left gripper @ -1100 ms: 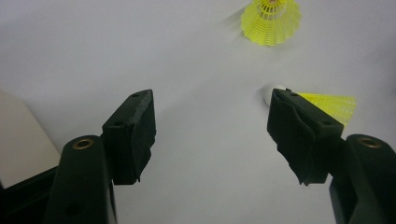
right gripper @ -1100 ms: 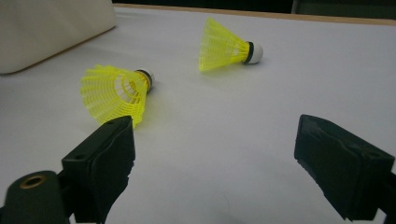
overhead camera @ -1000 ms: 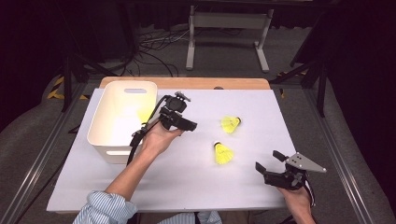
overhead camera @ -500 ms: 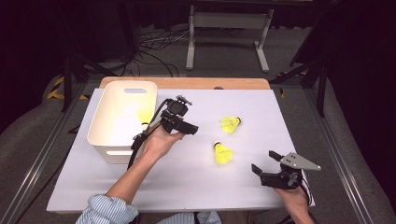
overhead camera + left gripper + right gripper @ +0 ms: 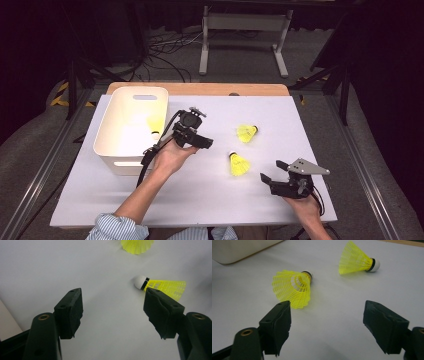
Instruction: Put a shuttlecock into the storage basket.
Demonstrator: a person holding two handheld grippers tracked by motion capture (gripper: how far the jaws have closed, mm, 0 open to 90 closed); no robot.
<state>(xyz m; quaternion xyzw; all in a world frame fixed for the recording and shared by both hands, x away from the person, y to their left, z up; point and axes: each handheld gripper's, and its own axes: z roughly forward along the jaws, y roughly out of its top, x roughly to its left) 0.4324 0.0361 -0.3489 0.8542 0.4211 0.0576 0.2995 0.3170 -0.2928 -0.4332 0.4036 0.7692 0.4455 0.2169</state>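
Yellow shuttlecocks lie mid-surface, right of bin. Left gripper jaws apart, empty. Right gripper jaws have just been closing, nothing between them. Risk: jaw nudges the nearer skirt, shuttlecock rolls.

Two yellow shuttlecocks, near and far, on white table; tool jaws apart, empty

A white sheet covers a wooden tabletop, whose far edge shows bare. Beyond it stands a grey metal stand, with black cables on grey carpet; yellow-black tape, perhaps, lies left.
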